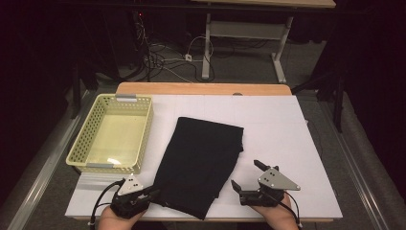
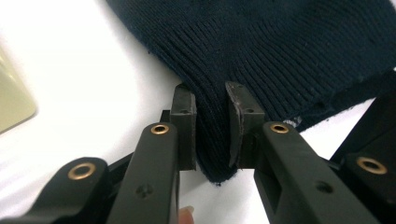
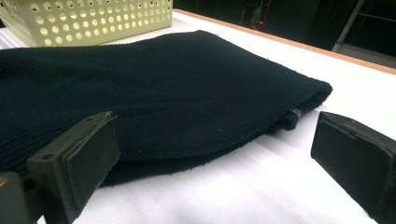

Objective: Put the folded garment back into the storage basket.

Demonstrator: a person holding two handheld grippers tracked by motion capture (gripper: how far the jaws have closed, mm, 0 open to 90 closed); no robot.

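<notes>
We saw a dark folded sweater (image 1: 201, 163) lying in the middle of the frame in the high view, on the white table (image 1: 287, 134), with a pale yellow basket (image 1: 81, 143) at the left, standing beside the sweater, not touching it. Our left gripper (image 1: 152, 194) sat at the lower left of the sweater, and in the left gripper view its jaws were clamped on a pinched ridge of the sweater's (image 2: 261, 46) ribbed edge, cloth squeezed between both pads (image 2: 183, 126). Our right gripper (image 1: 246, 175) was at the lower right in the high view, jaws wide apart, nothing between them; in the right gripper view the sweater's (image 3: 154, 93) near edge lay just beyond the open pads (image 3: 91, 154), not touched. The basket (image 3: 93, 18) showed at the upper left there. Risks as we judged them: the left grip held only a narrow fold near the hem, so a lift could let it slip out or drag just the top layer and undo the fold. The right side was ungripped, so pulling from the left alone would likely skew or bunch the cloth. The right jaws could also close on one layer only, or scrape the table and miss the thin edge. A careless swing leftward might knock the basket.
</notes>
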